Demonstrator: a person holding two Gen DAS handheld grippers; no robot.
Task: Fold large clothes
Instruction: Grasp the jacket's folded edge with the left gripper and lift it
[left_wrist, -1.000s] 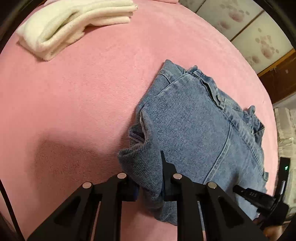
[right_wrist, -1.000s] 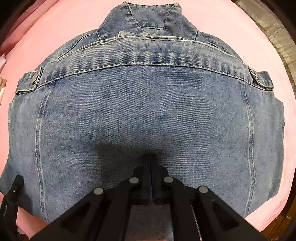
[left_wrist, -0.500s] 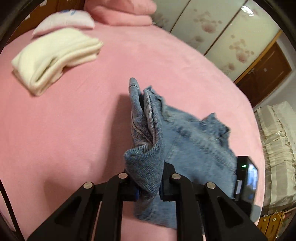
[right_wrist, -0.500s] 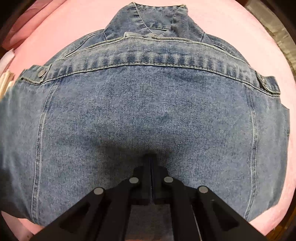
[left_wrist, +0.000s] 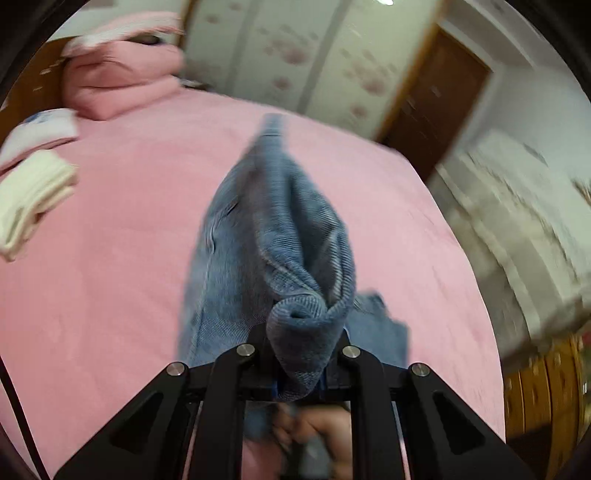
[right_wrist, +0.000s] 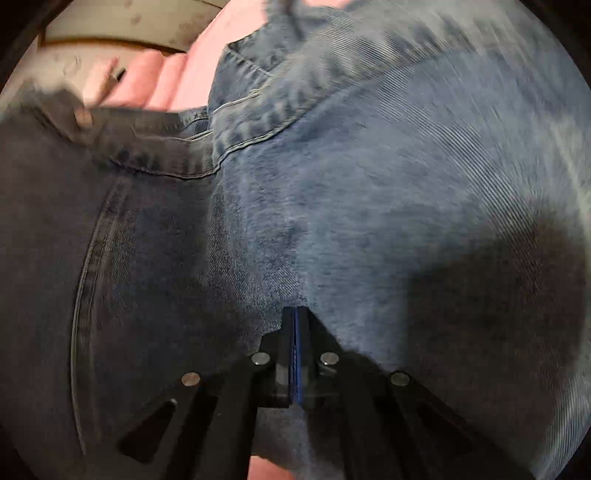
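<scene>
While it hangs: the denim jacket (left_wrist: 280, 236) is bunched in the left claw (left_wrist: 301, 354), trailing up-frame over the pink bed (left_wrist: 110, 258).
Long axis: from the claw toward the frame's top centre.
Left claw: nearly closed, pinching a rolled hem.
Right claw (right_wrist: 295, 354): fully closed on the jacket's lower middle (right_wrist: 369, 184).
Texture: heavy twill, stitched seams.
Outward: cream folded cloth (left_wrist: 33, 195), middle left.

The denim jacket (left_wrist: 273, 236), a second ago spread flat on the pink bed (left_wrist: 110, 258), now hangs lifted in a bunched fold from the left tongs (left_wrist: 301, 354). In the right wrist view its left half has folded over and gone dark, the collar (right_wrist: 255, 107) shifted off-centre.
</scene>
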